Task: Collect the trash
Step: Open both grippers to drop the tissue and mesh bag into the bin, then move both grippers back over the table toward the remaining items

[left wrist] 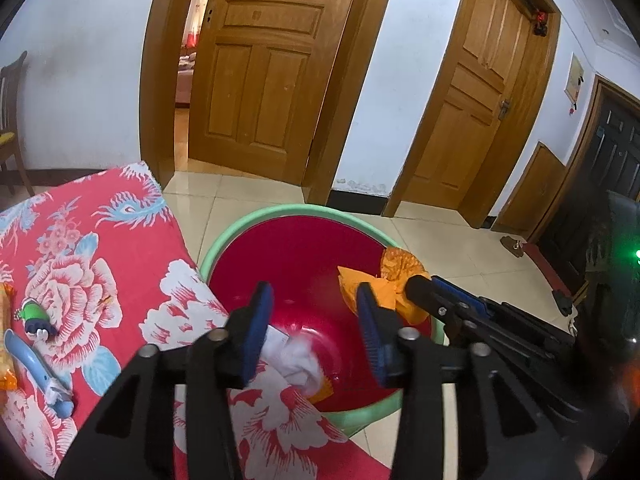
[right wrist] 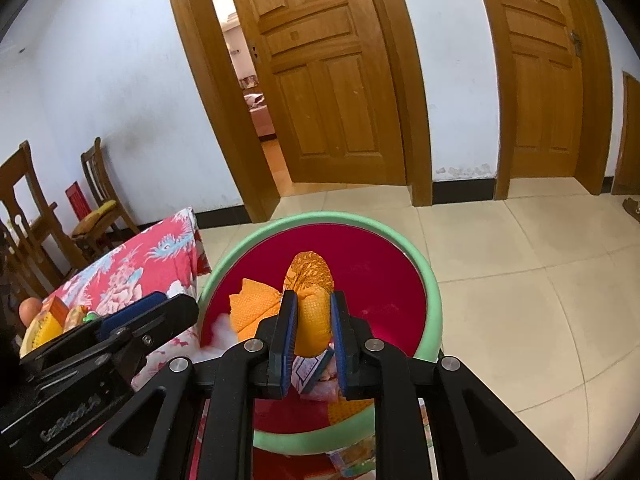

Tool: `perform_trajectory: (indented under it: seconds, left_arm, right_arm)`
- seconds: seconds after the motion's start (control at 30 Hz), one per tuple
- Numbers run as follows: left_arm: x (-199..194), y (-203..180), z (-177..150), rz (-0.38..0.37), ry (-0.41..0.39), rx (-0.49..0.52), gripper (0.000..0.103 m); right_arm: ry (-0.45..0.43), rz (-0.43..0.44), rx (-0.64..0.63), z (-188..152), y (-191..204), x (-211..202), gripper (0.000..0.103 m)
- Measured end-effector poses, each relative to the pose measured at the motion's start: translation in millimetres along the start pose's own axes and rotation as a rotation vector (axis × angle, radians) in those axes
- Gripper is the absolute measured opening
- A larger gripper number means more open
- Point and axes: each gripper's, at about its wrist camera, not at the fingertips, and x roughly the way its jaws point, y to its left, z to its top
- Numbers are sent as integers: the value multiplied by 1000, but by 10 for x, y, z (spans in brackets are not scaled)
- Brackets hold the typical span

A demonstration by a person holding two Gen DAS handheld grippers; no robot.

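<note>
A red basin with a green rim (left wrist: 280, 210) (right wrist: 320, 218) stands on the floor beside the table. My left gripper (left wrist: 314, 314) is open and empty above it; a white crumpled tissue (left wrist: 300, 360) lies in the basin below. My right gripper (right wrist: 314, 320) is shut on an orange crumpled wrapper (right wrist: 314, 320) and holds it over the basin. From the left wrist view the wrapper (left wrist: 396, 276) and the right gripper (left wrist: 420, 284) show at the basin's right rim. Small packets (right wrist: 316, 376) lie in the basin under the right gripper.
The table with a red floral cloth (left wrist: 100, 248) is to the left, with a green toy (left wrist: 36, 316), a blue tool (left wrist: 36, 372) and orange packets (right wrist: 48, 320) on it. Wooden chairs (right wrist: 36, 208) stand at the left wall. Tiled floor (right wrist: 520, 300) lies to the right.
</note>
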Motion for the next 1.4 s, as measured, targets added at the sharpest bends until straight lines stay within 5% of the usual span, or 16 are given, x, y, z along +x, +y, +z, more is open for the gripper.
perform_trajectory:
  seconds: [0.1,0.37,0.43,0.53,0.93,1.4]
  left_arm:
    - [-21,-23,-2,9,-10,13,57]
    - [-15,52,3,8,-6,-9,58]
    - [-15,52,2,9,-4,-8,58]
    - [-17,44,1,10,-4,-8,59]
    - [-61,134,53,11,26,-4,62]
    - [-336,433,46,119,-19,-13,93]
  right_arm:
    - [0,-21,6,-3,-7,2,20]
    - [5,-26,7,-3,-12,11,21]
    - [8,-28,6,0,-19,12,26]
    - [5,-30,4,3,-1,7,49]
    - [-7,-52,-21,34,80,-19,55]
    - [-19,-57,-83,48,357,-97,64]
